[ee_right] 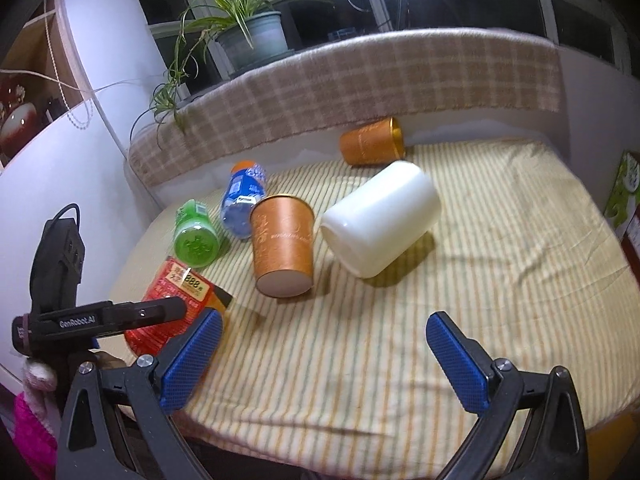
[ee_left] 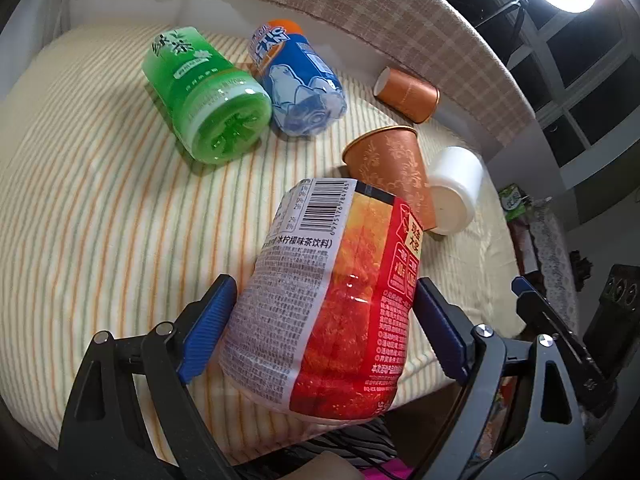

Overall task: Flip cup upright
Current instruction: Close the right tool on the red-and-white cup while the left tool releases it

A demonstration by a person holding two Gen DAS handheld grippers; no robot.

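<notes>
My left gripper (ee_left: 320, 320) is shut on a red iced tea bottle (ee_left: 328, 300) at the near edge of the striped table; the bottle also shows in the right wrist view (ee_right: 168, 300). A white cup (ee_right: 380, 220) lies on its side mid-table. An orange patterned paper cup (ee_right: 282, 240) stands next to it, rim up, and shows in the left wrist view (ee_left: 388, 164) beside the white cup (ee_left: 456, 188). A second orange cup (ee_right: 372, 142) lies on its side at the back. My right gripper (ee_right: 324, 344) is open and empty, in front of the white cup.
A green tea bottle (ee_left: 208, 96) and a blue bottle (ee_left: 296, 80) lie on their sides at the far left of the striped cloth (ee_right: 360, 340). A checked padded backrest (ee_right: 340, 80) borders the far edge. A potted plant (ee_right: 248, 36) stands behind it.
</notes>
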